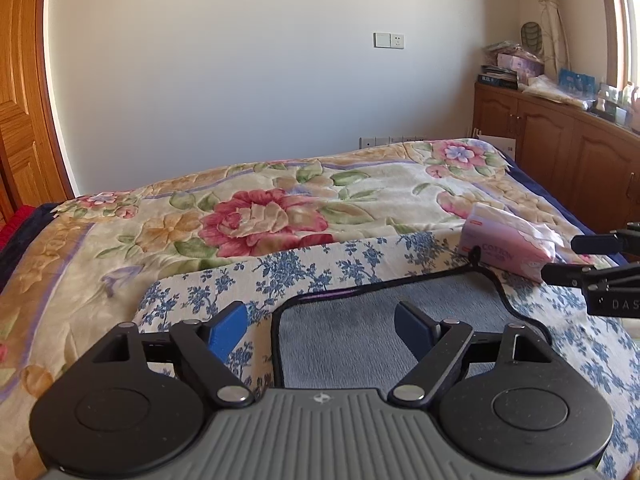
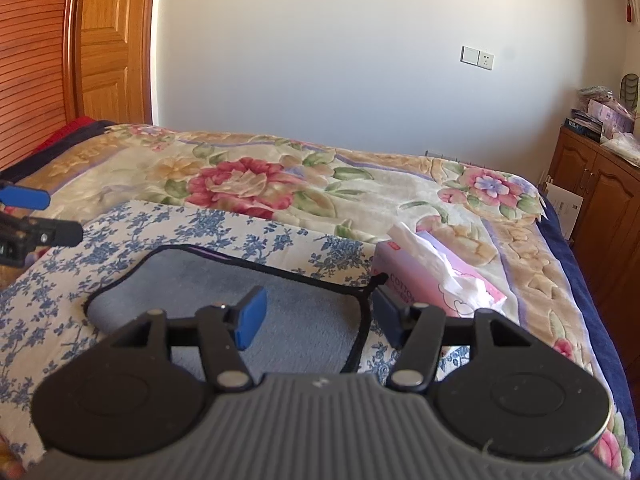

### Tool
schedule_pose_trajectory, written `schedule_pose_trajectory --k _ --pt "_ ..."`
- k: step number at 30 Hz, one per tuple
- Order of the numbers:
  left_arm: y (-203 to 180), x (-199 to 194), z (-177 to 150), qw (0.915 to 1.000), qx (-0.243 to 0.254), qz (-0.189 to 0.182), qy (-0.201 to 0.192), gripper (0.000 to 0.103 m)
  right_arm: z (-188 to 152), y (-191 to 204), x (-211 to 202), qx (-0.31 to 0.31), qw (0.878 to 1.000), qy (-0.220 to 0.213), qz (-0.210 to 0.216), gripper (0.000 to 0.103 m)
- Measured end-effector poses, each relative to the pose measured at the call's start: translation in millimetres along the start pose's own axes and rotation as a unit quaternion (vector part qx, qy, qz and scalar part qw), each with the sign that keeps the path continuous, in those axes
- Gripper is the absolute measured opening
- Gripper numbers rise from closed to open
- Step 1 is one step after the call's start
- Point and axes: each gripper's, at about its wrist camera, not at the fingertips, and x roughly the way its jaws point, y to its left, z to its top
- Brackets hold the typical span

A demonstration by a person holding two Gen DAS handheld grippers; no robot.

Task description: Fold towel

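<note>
A grey-blue towel (image 1: pixel 360 340) (image 2: pixel 200 284) with black edging lies flat on a blue-flowered cloth (image 1: pixel 320 264) (image 2: pixel 120 232) spread over the bed. A small black loop (image 1: pixel 475 254) sticks out at its far right corner. My left gripper (image 1: pixel 320 316) hovers above the towel's left part, jaws open, nothing between them. My right gripper (image 2: pixel 318 300) hangs over the towel's right edge, open and empty too. Each gripper also shows in the other's view: the right gripper (image 1: pixel 576 256) at the right edge, the left gripper (image 2: pixel 40 216) at the left edge.
A pink tissue pack (image 1: pixel 508 248) (image 2: pixel 424 280) lies just beyond the towel's far right corner. A flowered blanket (image 1: pixel 240 208) covers the bed. A wooden cabinet (image 1: pixel 560 152) with clutter on top stands to the right, a wooden door (image 2: pixel 112 40) to the left.
</note>
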Motion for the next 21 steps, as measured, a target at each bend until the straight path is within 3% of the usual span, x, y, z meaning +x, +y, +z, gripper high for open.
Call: schedule_pose_trajectory --k 4,5,6,10,12,21 --pt "-3 -10 -7 1.0 0.0 -0.003 0.005 0.085 -3 1 -10 0.002 1.0 -0.003 -0.006 0.073" --pt "-4 -12 -9 1.0 0.002 -0.003 0.006 0.086 -4 2 -12 0.002 1.0 -0.003 -0.009 0.08" --pt "-5 -14 -10 1.0 0.003 -0.002 0.006 0.088 -5 3 -15 0.002 1.0 -0.004 -0.01 0.086" --pt "-7 -24 -14 1.0 -0.006 -0.007 0.002 0.096 -9 6 -22 0.002 1.0 -0.004 -0.016 0.093" --pt "-9 -30 -15 1.0 -0.008 -0.004 -0.003 0.098 -11 7 -27 0.007 1.0 -0.007 -0.016 0.103" --pt "-17 -55 -18 0.9997 -0.011 -0.002 -0.024 0.103 -17 10 -45 0.022 1.0 0.002 -0.015 0.103"
